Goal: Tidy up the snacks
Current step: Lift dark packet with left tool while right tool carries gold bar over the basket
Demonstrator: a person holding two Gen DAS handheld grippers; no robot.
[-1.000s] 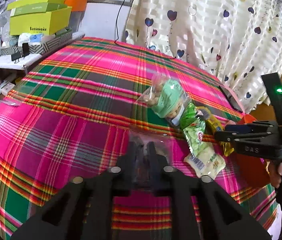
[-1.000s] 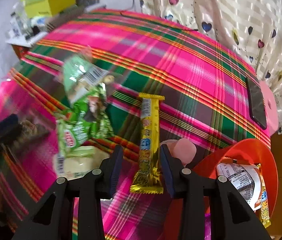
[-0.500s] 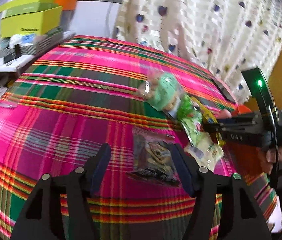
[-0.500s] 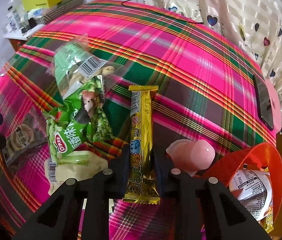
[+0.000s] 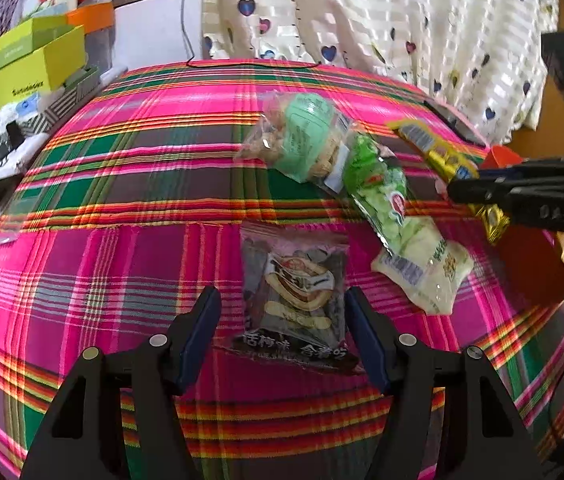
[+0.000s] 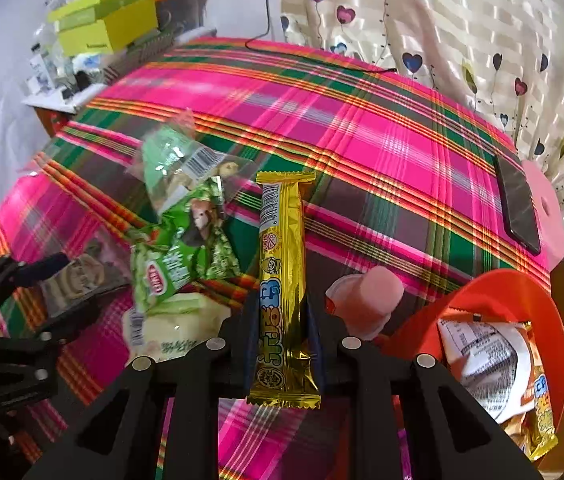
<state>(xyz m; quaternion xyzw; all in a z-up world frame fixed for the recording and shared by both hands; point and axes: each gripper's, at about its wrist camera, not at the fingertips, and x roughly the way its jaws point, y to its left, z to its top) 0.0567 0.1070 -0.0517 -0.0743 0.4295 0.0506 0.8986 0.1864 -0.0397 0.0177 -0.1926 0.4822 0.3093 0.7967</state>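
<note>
Gripping the yellow wafer bar [image 6: 283, 280], the right hand-held gripper [image 6: 280, 336] holds it beside the orange bowl [image 6: 521, 292], which has a few packets in it. Left hand-held gripper [image 5: 282, 320] gapes around the dark snack bag [image 5: 295, 296]; several green packets [image 6: 178, 264] remain mid-desk.

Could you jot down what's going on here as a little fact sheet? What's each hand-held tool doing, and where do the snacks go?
Surface: plaid tablecloth
Right tool: shut on the yellow snack bar
Left tool: open, either side of a dark snack packet, not gripping
Loose snacks: green packets, pink jelly cup
Container: orange bowl, already holding packets
</note>
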